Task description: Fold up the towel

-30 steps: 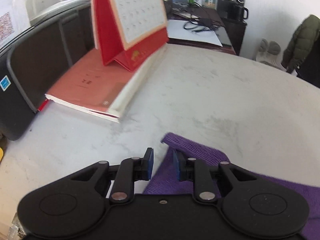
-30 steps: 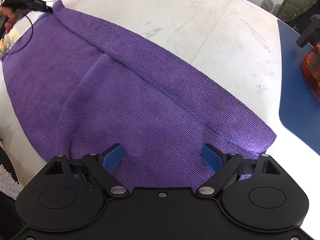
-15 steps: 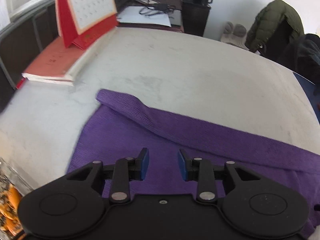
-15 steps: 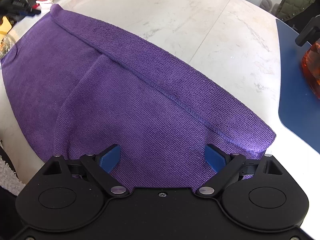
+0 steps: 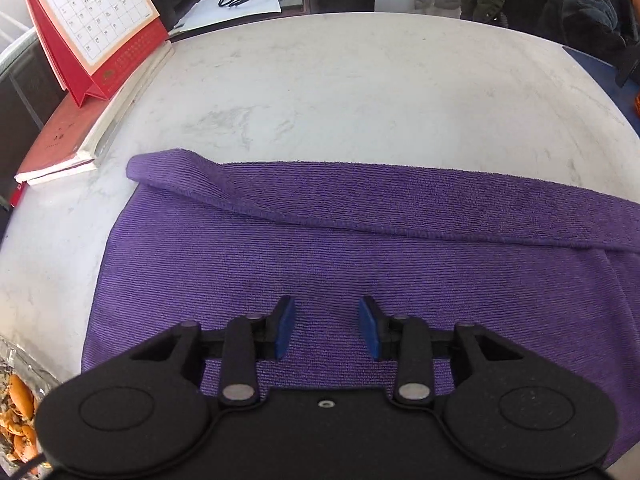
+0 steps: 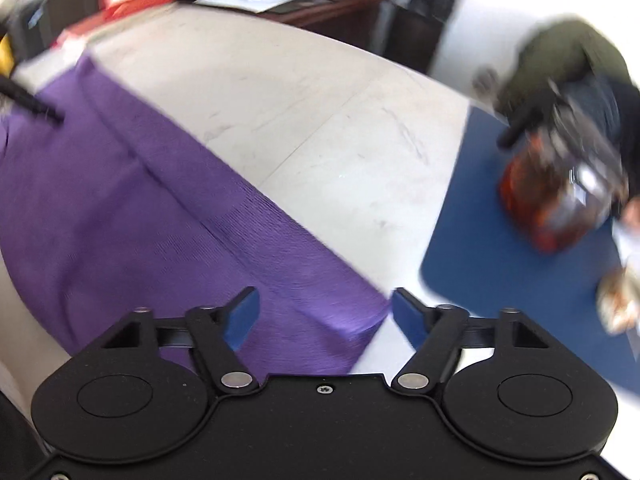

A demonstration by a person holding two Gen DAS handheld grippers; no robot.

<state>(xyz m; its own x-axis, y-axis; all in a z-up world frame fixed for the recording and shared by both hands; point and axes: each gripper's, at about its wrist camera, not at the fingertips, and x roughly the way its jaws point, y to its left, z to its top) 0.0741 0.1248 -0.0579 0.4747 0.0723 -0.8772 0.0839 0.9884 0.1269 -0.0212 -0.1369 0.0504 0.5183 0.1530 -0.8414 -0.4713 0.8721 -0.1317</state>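
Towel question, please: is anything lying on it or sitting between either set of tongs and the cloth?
Nothing visible. The towel lies bare under the left tongs, whose jaws are opening, and the right tongs, whose jaws are closing over its corner. The calendar and mat stand clear.

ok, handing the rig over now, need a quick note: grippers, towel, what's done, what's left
Left gripper: jaws opening, nothing between them, above the middle of the purple towel.
Right gripper: jaws closing, the towel's right corner between them; view blurred, pads do not look pressed on it.
Towel: flat on the white table, far edge already turned over in a narrow strip.
Done: that first strip only.
Left: the main folds; probably take the right corner first.
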